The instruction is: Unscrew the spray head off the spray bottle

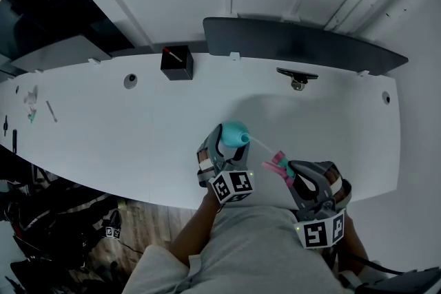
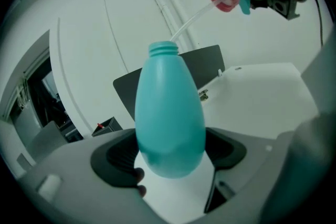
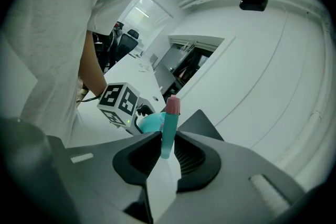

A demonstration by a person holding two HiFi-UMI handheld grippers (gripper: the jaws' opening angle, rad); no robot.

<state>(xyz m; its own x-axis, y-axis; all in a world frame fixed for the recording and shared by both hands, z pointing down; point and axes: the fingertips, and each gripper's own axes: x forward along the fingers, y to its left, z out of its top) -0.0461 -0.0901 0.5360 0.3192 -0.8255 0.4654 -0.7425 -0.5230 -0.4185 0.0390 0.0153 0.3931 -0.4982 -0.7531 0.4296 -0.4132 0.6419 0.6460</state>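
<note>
A: Where's the bottle (image 2: 169, 118)?

B: The left gripper (image 1: 219, 160) is clamping it round the fat lower body. It's being held up over the near edge of the table (image 1: 138, 141), and its long axis is running along the jaws with the neck (image 2: 164, 49) pointing away from that gripper.

A: And the spray head (image 1: 278, 165)?

B: It's already off the threads and the neck is showing bare. The right gripper (image 1: 293, 175) is pinching it with its jaws narrow on the teal stem and the pink collar sticking out past them.

A: Which way from the bottle?

B: In the head view it's sitting at about 4 o'clock from the neck, near but apart. So the right gripper is the one working it. The clear tube (image 2: 191, 21) is bridging the two, and its lower end is still going into the neck.

A: Next move?

B: My guess is it's pulling on along the tube's line, toward 4 o'clock, until the tube clears.

A: Anything inside the bottle?

B: It's opaque, so I can't tell beyond the tube.
</note>
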